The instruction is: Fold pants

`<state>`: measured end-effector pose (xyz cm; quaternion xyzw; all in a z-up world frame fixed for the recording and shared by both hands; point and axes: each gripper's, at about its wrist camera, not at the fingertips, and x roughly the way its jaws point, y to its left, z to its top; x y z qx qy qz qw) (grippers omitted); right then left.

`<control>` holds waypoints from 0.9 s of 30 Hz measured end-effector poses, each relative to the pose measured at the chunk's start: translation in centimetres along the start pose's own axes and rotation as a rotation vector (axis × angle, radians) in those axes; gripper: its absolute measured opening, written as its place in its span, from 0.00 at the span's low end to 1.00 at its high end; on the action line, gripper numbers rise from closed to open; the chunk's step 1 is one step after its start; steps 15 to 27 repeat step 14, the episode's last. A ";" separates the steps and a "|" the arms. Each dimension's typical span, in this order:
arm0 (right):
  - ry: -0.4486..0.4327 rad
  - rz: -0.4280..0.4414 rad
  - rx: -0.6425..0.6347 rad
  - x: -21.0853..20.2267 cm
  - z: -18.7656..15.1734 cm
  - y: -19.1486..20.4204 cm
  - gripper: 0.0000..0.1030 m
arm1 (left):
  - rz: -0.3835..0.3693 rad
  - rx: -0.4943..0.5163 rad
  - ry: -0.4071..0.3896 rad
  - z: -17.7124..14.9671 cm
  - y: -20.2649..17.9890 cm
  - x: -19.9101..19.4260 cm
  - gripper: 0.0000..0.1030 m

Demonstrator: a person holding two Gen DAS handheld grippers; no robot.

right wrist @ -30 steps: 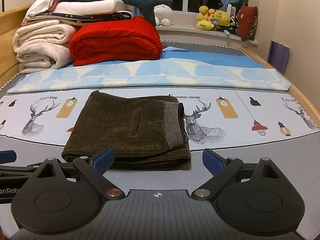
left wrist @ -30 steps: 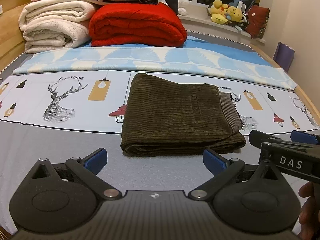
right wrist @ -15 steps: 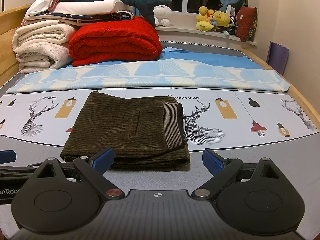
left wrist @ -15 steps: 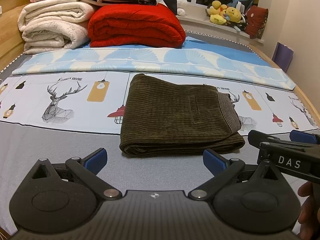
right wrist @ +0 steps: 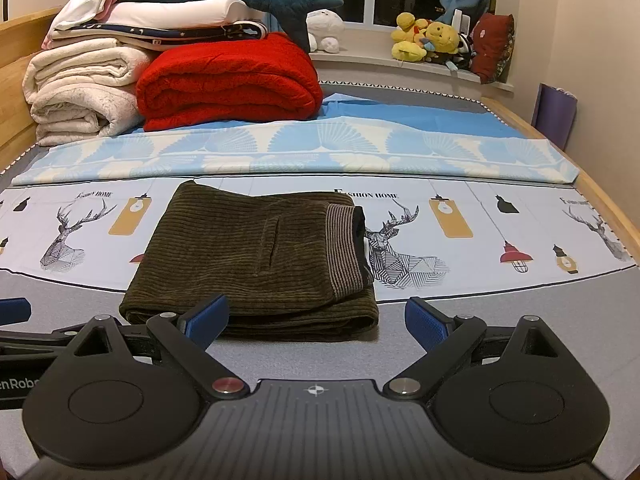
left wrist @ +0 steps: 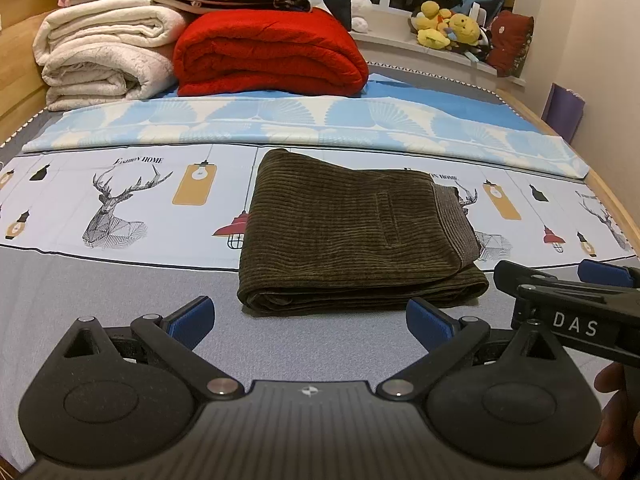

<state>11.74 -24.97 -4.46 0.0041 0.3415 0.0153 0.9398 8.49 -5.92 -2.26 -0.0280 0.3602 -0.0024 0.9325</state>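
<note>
Left gripper (left wrist: 310, 314): jaws spread wide, nothing between the blue pads (left wrist: 191, 316). It hangs over the grey near strip of the bed (left wrist: 100, 292), short of the pants and not touching them.

Pants (left wrist: 348, 232): dark olive-brown corduroy, folded into a compact, thick rectangle with several layers stacked. The ribs run across the top face. A narrow welt pocket slit sits roughly mid-panel. A lighter, finely striped ribbed waistband runs along the right edge, with dark lining showing at its far end in the right wrist view. The near edge shows rounded fold lines with the layers lying fairly even; the bottom layer sticks out a little past the upper ones at the near right corner. The bundle lies flat at mid-bed, its far part on the deer-and-lamp printed sheet (left wrist: 120, 208), its near edge on the grey strip.

Right gripper (right wrist: 316, 320): jaws likewise wide apart and empty. Its left pad (right wrist: 208, 316) overlaps the near edge of the pants in the picture; contact cannot be judged. In the left wrist view this gripper's body, lettered "DAS", sits just right of the bundle.

Far left, for reference: cream blankets (left wrist: 100, 56) beside a red blanket (left wrist: 268, 56).
</note>
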 end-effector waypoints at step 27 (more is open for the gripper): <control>0.008 -0.005 -0.002 0.4 0.2 0.1 0.92 | -0.016 0.020 -0.021 0.4 0.3 -0.2 0.99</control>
